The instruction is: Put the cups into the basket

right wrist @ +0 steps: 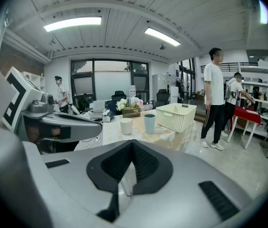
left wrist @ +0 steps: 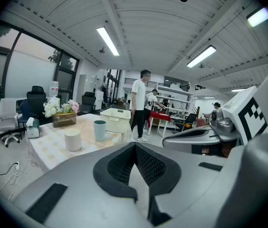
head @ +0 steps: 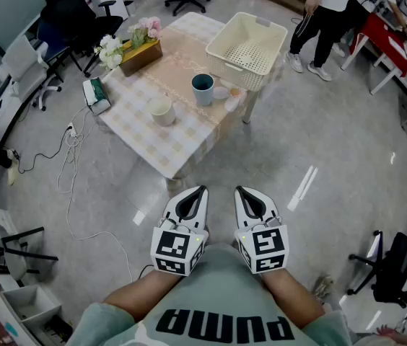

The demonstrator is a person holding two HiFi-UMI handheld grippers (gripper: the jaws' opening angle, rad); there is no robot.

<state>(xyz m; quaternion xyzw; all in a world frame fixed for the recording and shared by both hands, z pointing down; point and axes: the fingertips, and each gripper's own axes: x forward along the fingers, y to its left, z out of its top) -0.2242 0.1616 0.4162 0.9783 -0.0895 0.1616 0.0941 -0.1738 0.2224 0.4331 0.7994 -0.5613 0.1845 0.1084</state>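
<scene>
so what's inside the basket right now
Nothing shows inside the basket: the head view sees its bare perforated floor. The cream cup and the teal cup stand on the table outside it. From the gripper views its wall hides the inside.

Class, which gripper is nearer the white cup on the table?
Left. The left gripper is held off the table, short of the white cup. The right gripper is level with the left one but farther to the right.
</scene>
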